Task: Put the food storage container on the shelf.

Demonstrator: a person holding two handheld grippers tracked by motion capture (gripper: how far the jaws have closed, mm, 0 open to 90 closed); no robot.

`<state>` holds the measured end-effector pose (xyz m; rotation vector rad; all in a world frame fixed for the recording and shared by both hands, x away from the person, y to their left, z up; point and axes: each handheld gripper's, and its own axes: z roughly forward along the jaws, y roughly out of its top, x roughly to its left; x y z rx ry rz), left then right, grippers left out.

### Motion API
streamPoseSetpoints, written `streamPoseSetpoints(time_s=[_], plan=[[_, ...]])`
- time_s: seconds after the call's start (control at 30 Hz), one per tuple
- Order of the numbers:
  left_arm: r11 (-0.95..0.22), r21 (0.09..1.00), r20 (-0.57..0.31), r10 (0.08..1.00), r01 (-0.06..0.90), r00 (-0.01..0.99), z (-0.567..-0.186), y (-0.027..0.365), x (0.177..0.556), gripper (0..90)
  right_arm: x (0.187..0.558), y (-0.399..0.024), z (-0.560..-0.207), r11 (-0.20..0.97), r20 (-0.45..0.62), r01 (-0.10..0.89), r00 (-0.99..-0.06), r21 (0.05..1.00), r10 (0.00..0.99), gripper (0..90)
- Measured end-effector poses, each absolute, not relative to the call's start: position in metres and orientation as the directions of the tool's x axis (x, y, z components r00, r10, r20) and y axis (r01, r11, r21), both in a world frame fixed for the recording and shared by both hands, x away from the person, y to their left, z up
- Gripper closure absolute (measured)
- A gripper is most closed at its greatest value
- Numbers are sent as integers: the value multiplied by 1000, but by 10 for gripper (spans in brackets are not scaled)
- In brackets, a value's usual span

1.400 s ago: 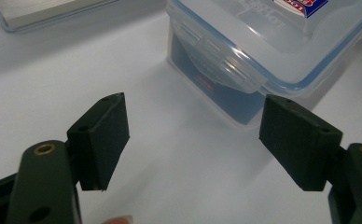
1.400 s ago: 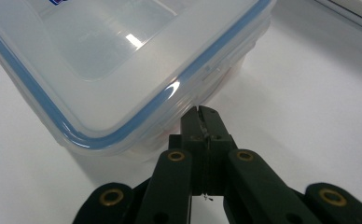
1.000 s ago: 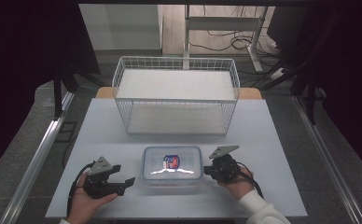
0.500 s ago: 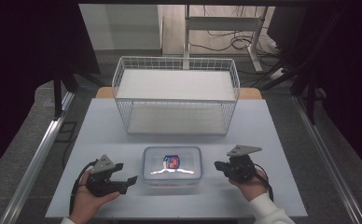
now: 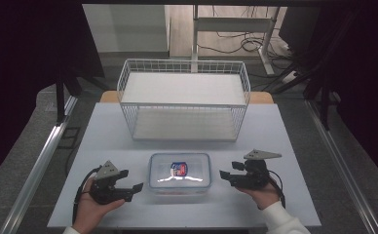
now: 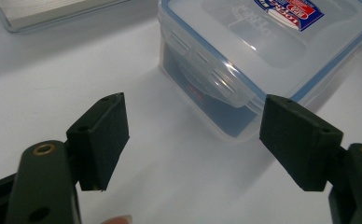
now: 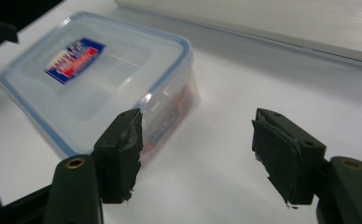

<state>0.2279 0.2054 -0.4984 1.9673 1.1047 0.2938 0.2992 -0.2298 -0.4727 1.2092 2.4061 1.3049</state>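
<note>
2 grippers flank the lidded plastic container [image 5: 179,171], which sits on the white table [image 5: 294,141] near the person's edge, in front of the wire basket [image 5: 183,100].

Left gripper [image 5: 134,188]: jaws spread wide, nothing between them, just off the box's left end.

Right gripper [image 5: 225,174]: jaws have just been opening, now wide with nothing between them, slightly off the right end.

Progress, my read: lid is on, the side latch looks down, and the box is not in the basket. If that's the goal, the whole lift and transfer is left.

View differences:
- High view gives the layout and the empty basket.
- Left gripper view shows the side latch [image 6: 207,79] and dark contents through the wall.
- Right gripper view shows the red printing inside and the label [image 7: 74,60] on the lid.
</note>
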Motion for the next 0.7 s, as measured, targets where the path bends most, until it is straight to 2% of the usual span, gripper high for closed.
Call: streamPoseSetpoints(time_s=[0.3, 0.4, 0.7], plan=[[-215, 753, -255, 776, 622, 577, -492, 201, 238, 196, 299, -227, -470, 277, 284, 592, -680, 756, 676, 304], [-152, 748, -332, 757, 646, 563, -488, 203, 244, 200, 297, -221, -467, 286, 285, 582, -696, 761, 659, 281], [-70, 700, -473, 699, 710, 535, -481, 209, 268, 185, 301, -213, -466, 279, 304, 573, -716, 771, 629, 245]])
